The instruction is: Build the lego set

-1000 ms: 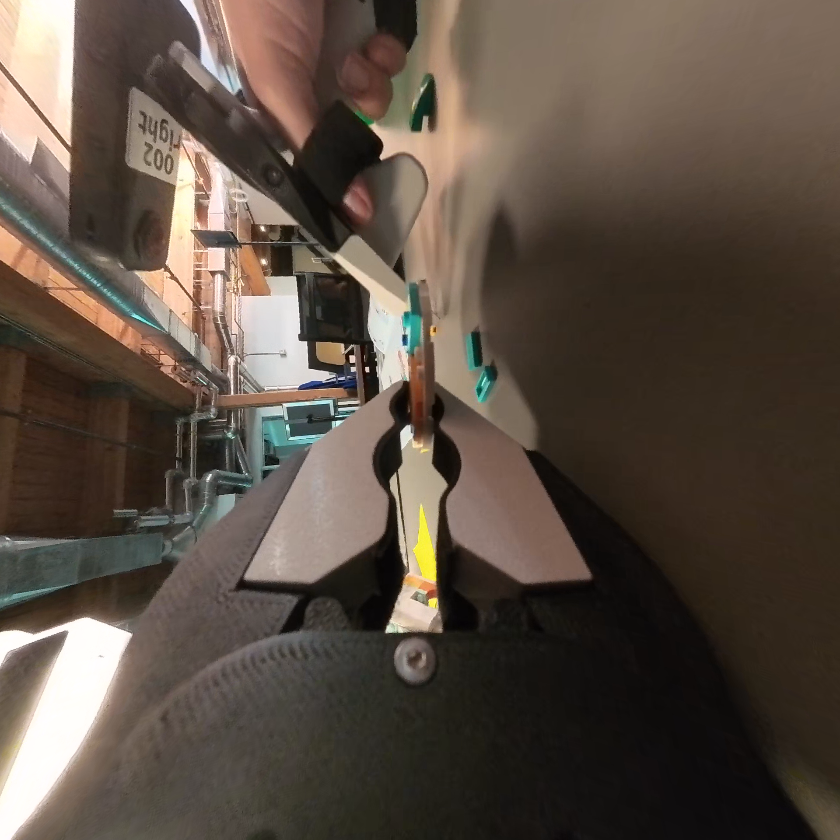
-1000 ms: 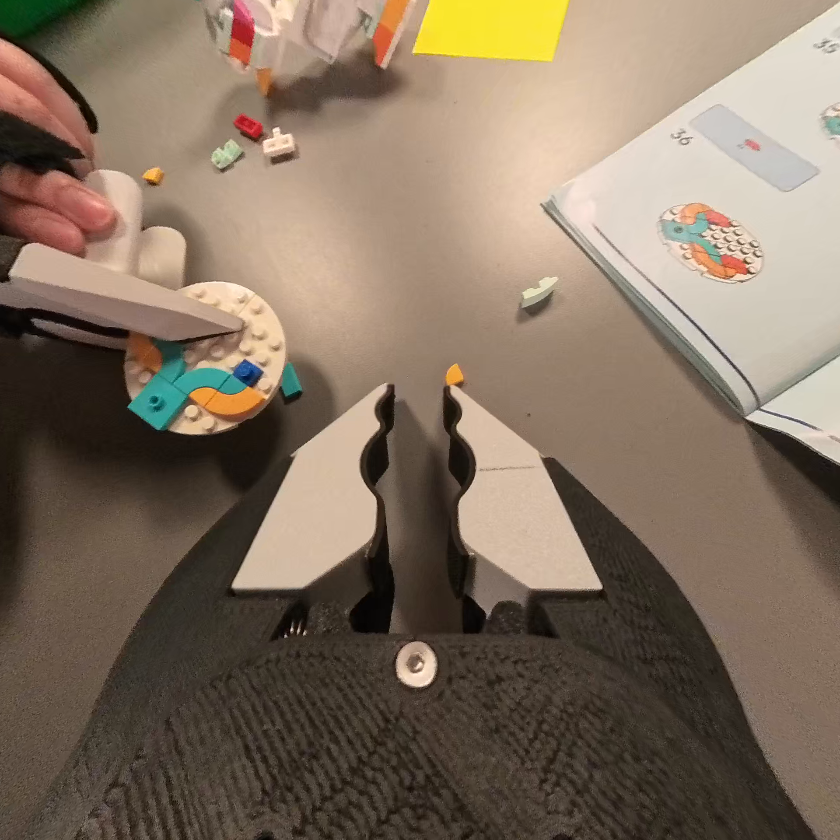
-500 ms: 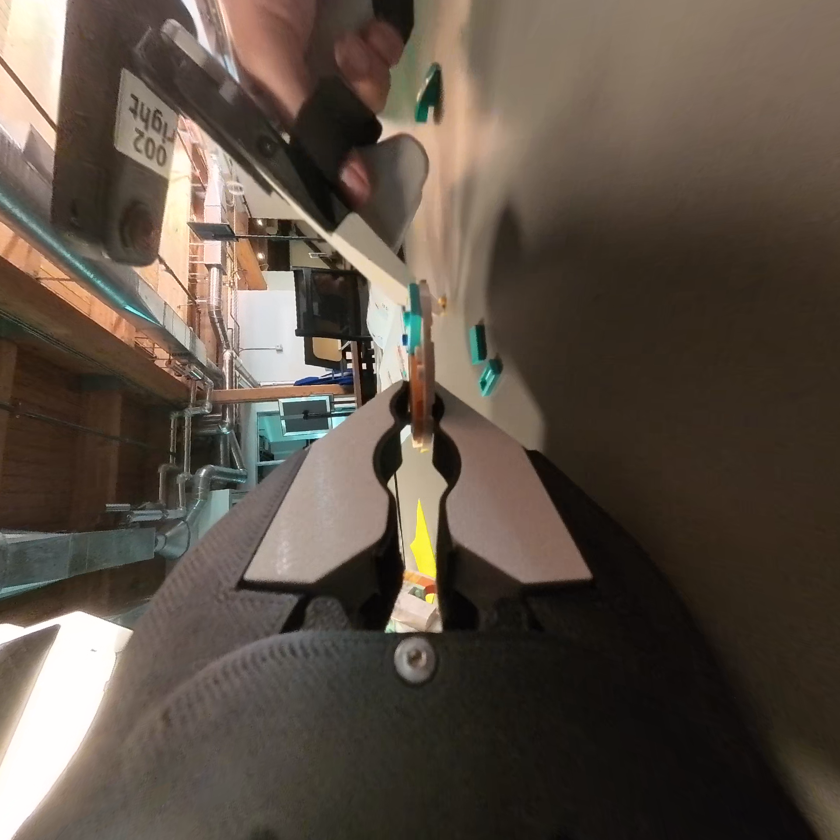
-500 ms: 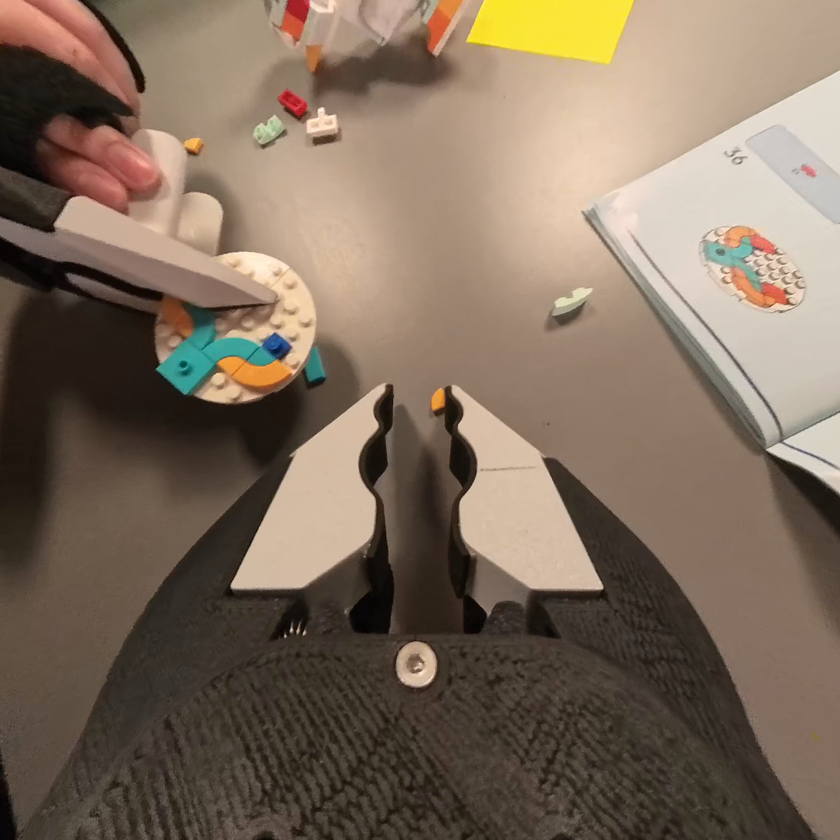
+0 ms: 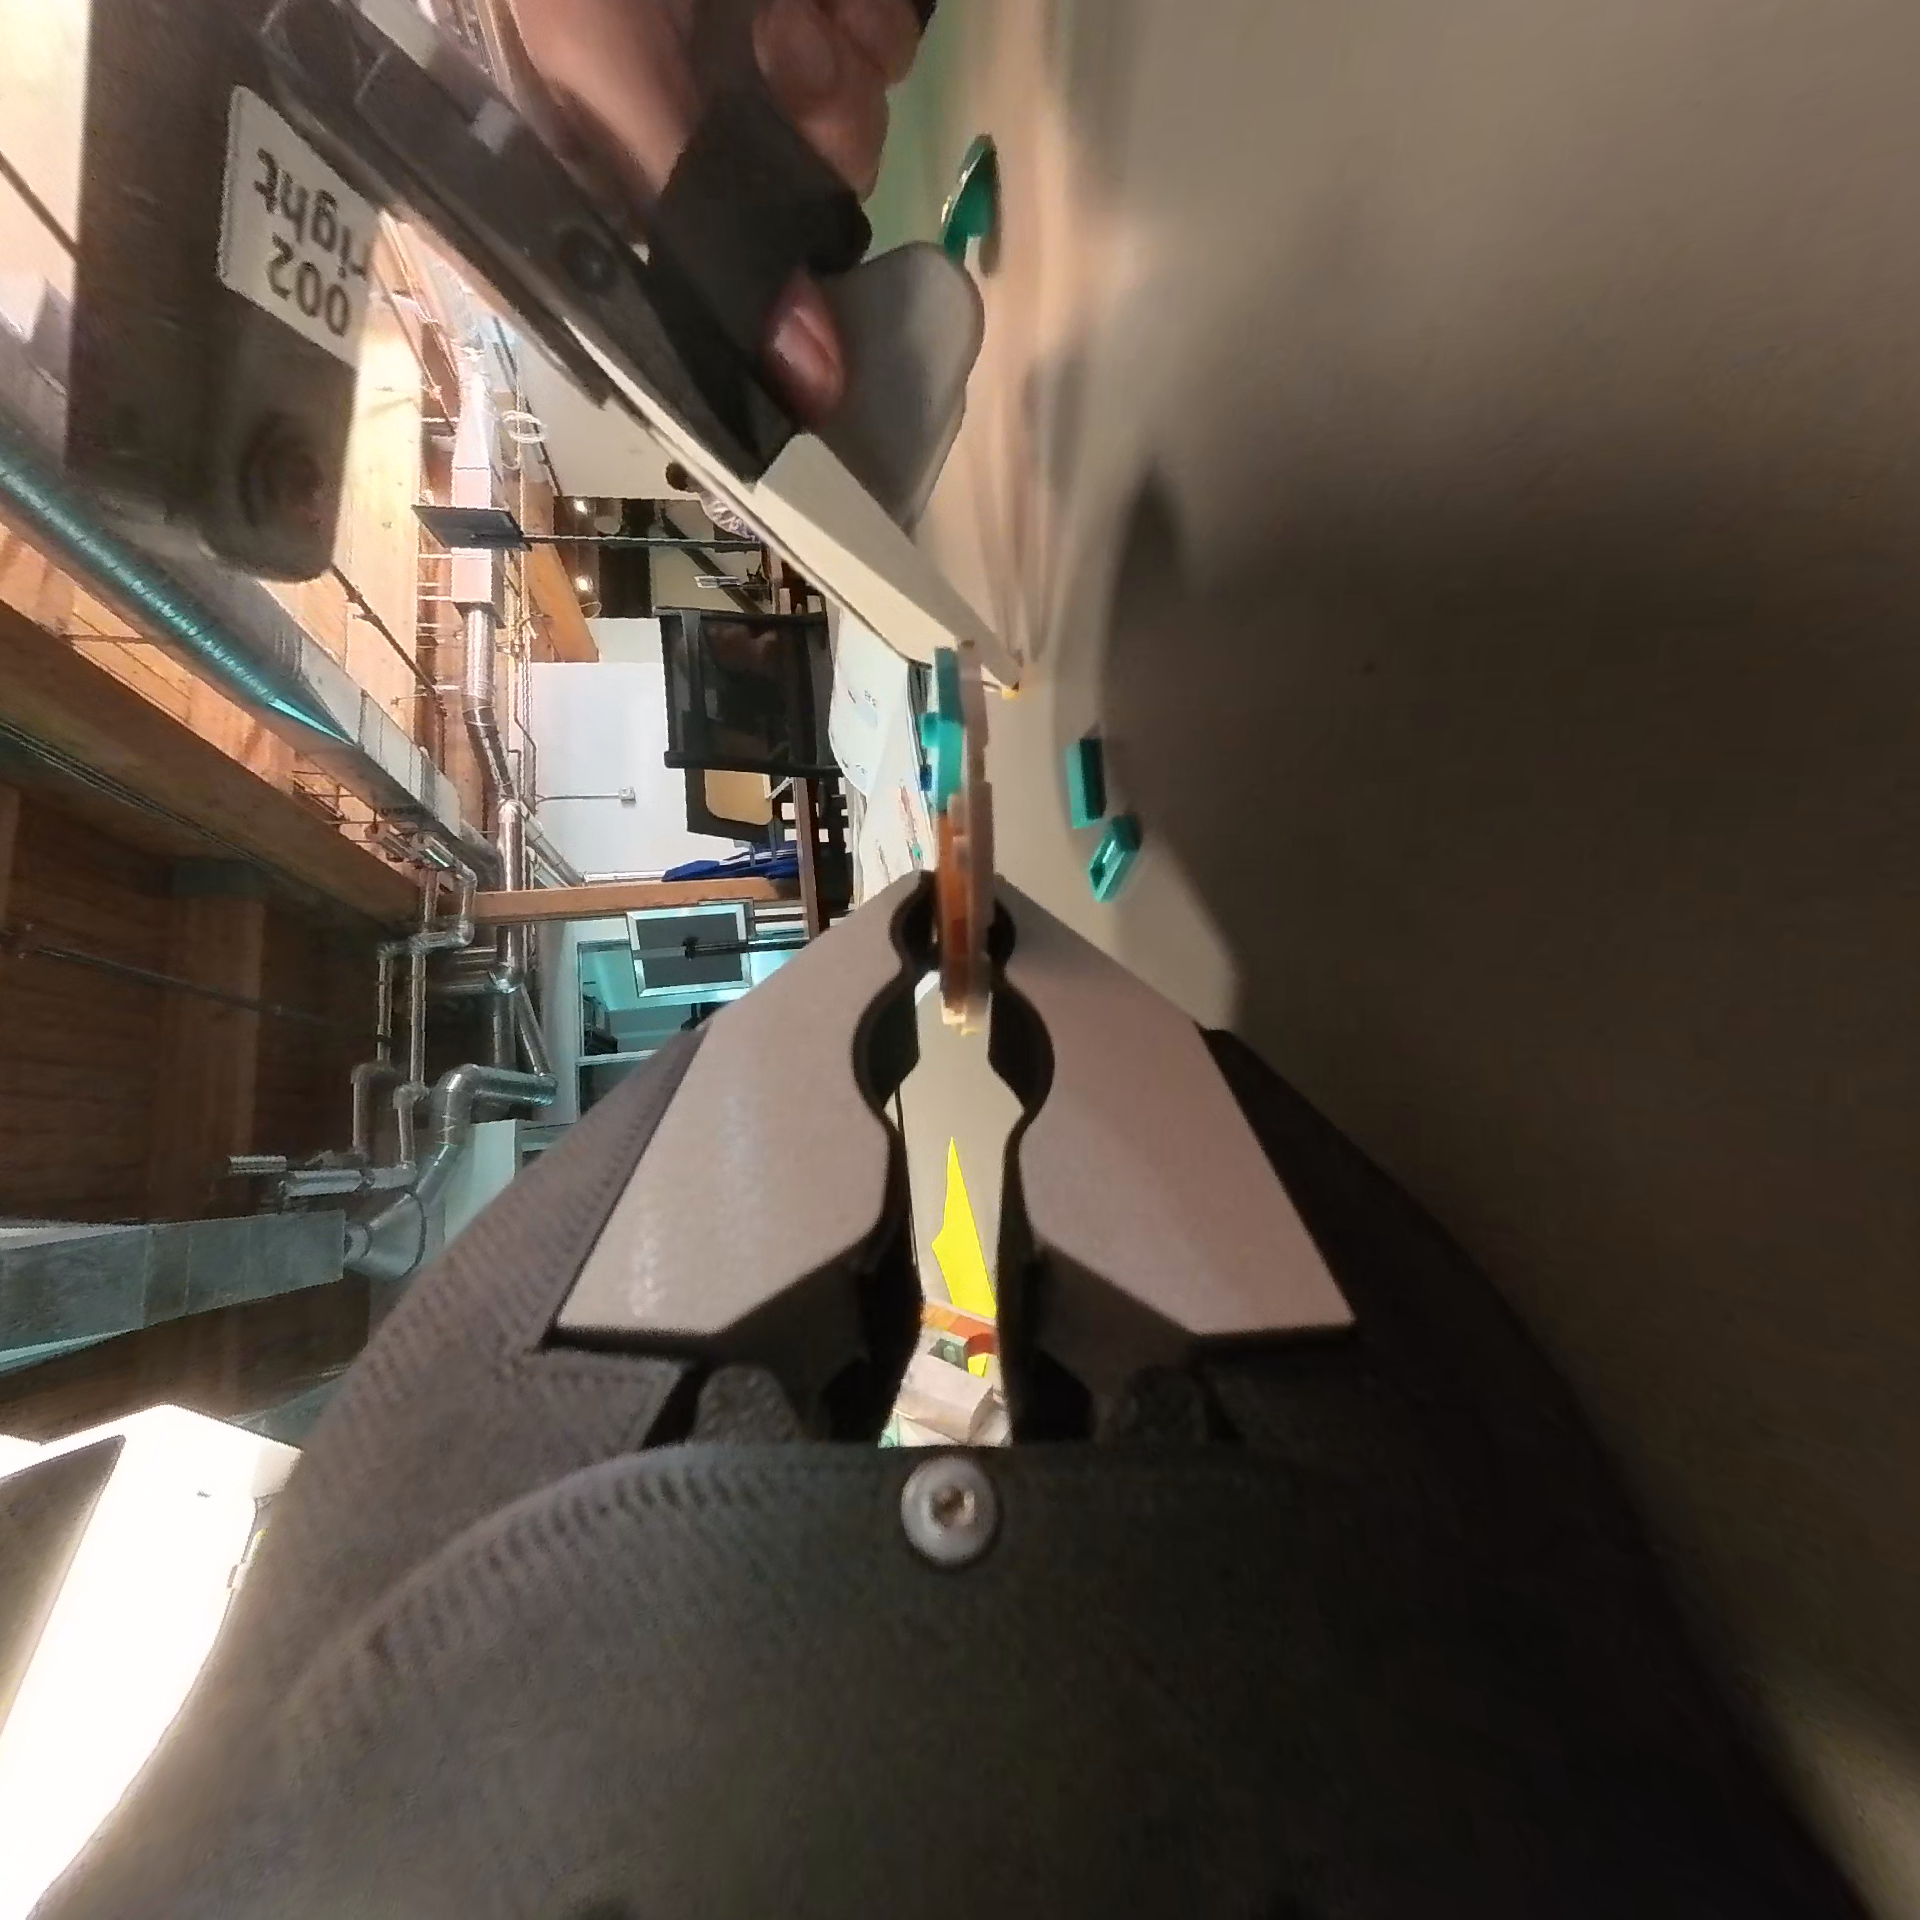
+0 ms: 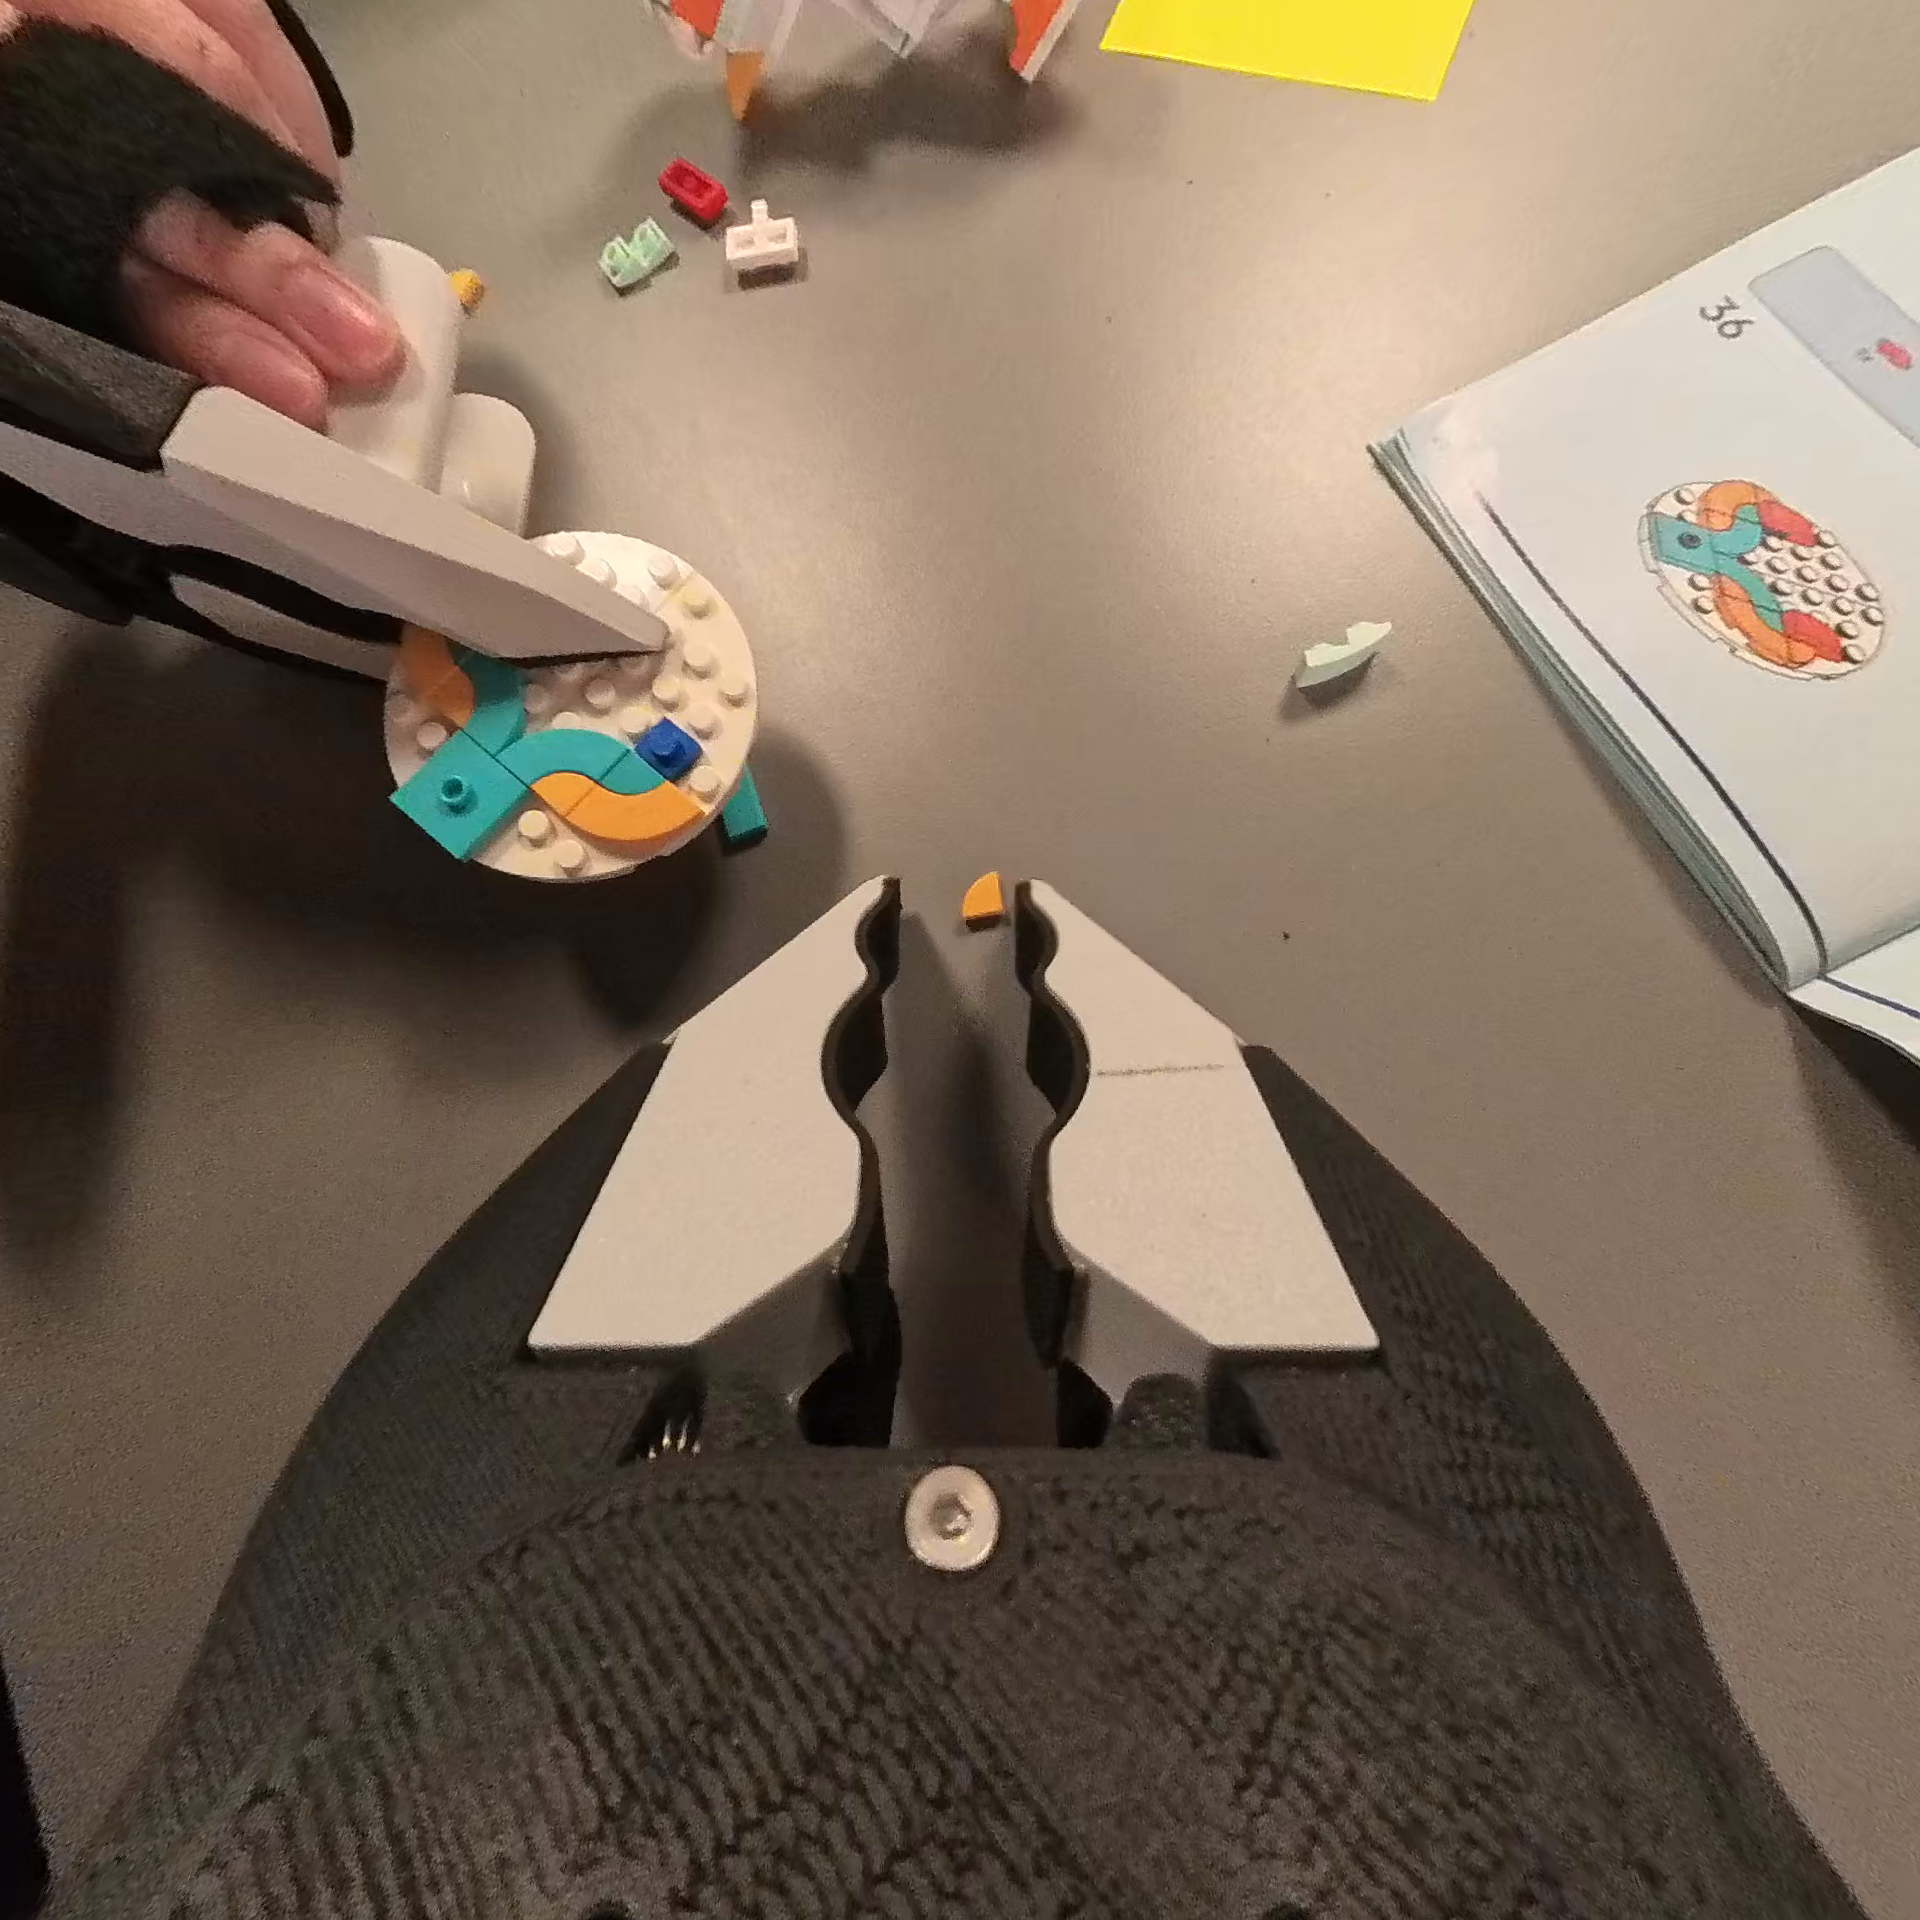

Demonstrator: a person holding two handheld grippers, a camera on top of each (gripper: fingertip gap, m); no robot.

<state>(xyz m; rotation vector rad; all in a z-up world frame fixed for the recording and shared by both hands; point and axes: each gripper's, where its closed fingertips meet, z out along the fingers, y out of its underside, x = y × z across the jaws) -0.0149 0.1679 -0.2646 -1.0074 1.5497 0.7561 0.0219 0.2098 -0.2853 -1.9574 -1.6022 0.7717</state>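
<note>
My left gripper (image 5: 958,894) is shut on the rim of a round white studded plate (image 5: 966,831), which I see edge-on. In the right wrist view the plate (image 6: 623,644) carries teal and orange curved tiles and a small blue piece, and the left gripper's finger (image 6: 416,561) lies across its top. My right gripper (image 6: 956,888) is open just above the grey table (image 6: 1039,468). A small orange quarter-round tile (image 6: 982,897) lies on the table between its fingertips, close to the right one, and is not gripped. The right gripper's finger (image 5: 883,561) also shows in the left wrist view.
An open instruction booklet (image 6: 1714,582) lies at the right. A pale green piece (image 6: 1340,657), a red brick (image 6: 691,189), a white piece (image 6: 764,241) and a mint piece (image 6: 634,252) lie loose. Yellow paper (image 6: 1288,42) is at the far edge. A teal brick (image 6: 746,816) sits by the plate. My left tips are roughly 12 cm from the red brick (image 6: 691,189).
My right gripper has moved forward, so the orange tile that lay ahead of its right fingertip now lies between the tips. My left gripper stays shut on the plate.
</note>
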